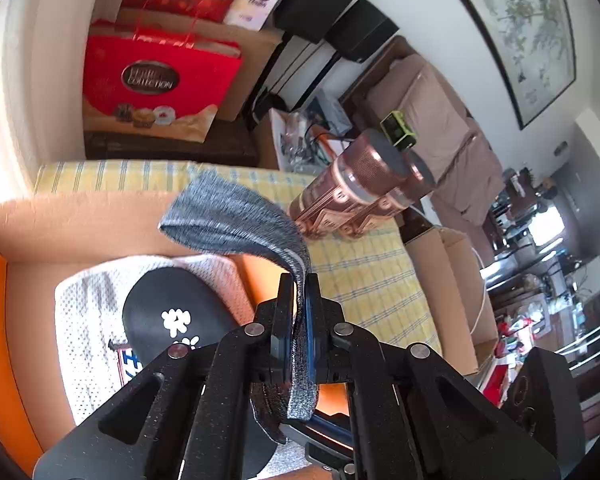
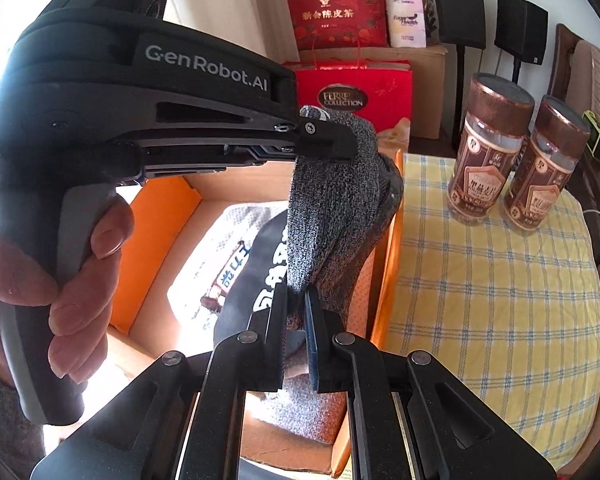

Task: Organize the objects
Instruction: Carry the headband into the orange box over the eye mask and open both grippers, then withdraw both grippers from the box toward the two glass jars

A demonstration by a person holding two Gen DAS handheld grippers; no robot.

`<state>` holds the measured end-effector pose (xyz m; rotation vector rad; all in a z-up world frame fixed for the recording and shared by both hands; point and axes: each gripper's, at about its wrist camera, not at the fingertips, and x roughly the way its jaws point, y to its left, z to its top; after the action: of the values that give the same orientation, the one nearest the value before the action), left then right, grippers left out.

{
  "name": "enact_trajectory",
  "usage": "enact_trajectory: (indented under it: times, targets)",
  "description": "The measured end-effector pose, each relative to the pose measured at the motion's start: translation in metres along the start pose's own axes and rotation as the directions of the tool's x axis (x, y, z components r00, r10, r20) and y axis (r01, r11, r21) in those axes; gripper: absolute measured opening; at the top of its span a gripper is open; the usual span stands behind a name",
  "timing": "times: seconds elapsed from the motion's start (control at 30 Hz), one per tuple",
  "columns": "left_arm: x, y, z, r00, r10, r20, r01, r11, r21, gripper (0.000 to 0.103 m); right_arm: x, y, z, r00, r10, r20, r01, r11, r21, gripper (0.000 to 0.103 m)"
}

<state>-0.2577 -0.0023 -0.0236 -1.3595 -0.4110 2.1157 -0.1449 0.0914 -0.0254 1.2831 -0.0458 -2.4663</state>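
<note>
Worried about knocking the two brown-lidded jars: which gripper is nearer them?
Left, it seems. The left gripper holds the grey sock by its top end, farther out toward the jars; the right gripper holds its lower end, back over the orange box.

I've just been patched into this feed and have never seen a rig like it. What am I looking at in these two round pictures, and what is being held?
There is no robot arm here. A person carries a hand-held gripper in each hand, and each one has a fisheye camera looking forward along its two fingers, hence the round pictures.

In the left wrist view, the left hand-held gripper is shut on a grey knitted cloth. In the right wrist view, the right hand-held gripper pinches the same cloth lower down, and the person's hand shows on the other gripper's handle.

The cloth hangs over an open orange cardboard box holding a white mesh garment and a black item with white print. Beside it, two brown jars stand on a yellow checked tablecloth.
</note>
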Motion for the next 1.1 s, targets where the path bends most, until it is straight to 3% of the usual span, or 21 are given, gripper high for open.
enact_trajectory:
  times: [0.3, 0.5, 0.57, 0.67, 0.8, 0.87, 1.1]
  targets:
    - [0.015, 0.044, -0.042, 0.992, 0.03, -0.123, -0.043, 0.994, -0.101, 0.005, 0.005, 0.018, -0.026, 0.996, 0.007, -0.085, -0.015, 0.996, -0.086, 0.007]
    - [0.011, 0.056, -0.054, 0.991, 0.032, -0.129, -0.05, 0.989, -0.137, 0.005, -0.011, 0.029, -0.033, 0.996, 0.016, -0.084, -0.026, 0.993, -0.117, 0.007]
    - [0.011, 0.059, -0.053, 0.99, 0.04, -0.133, -0.06, 0.987, -0.147, 0.005, -0.016, 0.03, -0.031, 0.998, 0.001, -0.068, -0.009, 0.993, -0.12, 0.011]
    - [0.011, 0.06, -0.053, 0.989, 0.042, -0.141, -0.064, 0.985, -0.159, 0.015, -0.023, 0.023, -0.028, 0.999, -0.002, -0.054, -0.003, 0.996, -0.086, 0.028]
    - [0.001, 0.061, -0.052, 0.994, 0.004, -0.106, -0.026, 0.978, -0.209, 0.057, -0.033, 0.01, -0.025, 0.999, -0.012, -0.03, 0.01, 0.998, -0.058, 0.028]
    - [-0.007, 0.058, -0.052, 0.997, -0.004, -0.081, -0.014, 0.977, -0.212, 0.057, -0.037, 0.006, -0.025, 1.0, -0.021, -0.023, 0.02, 0.999, -0.049, 0.028]
    - [-0.013, 0.033, -0.054, 0.994, 0.056, -0.091, -0.068, 0.989, -0.128, 0.06, -0.049, -0.013, -0.023, 0.999, -0.042, 0.008, 0.042, 0.999, -0.014, 0.034]
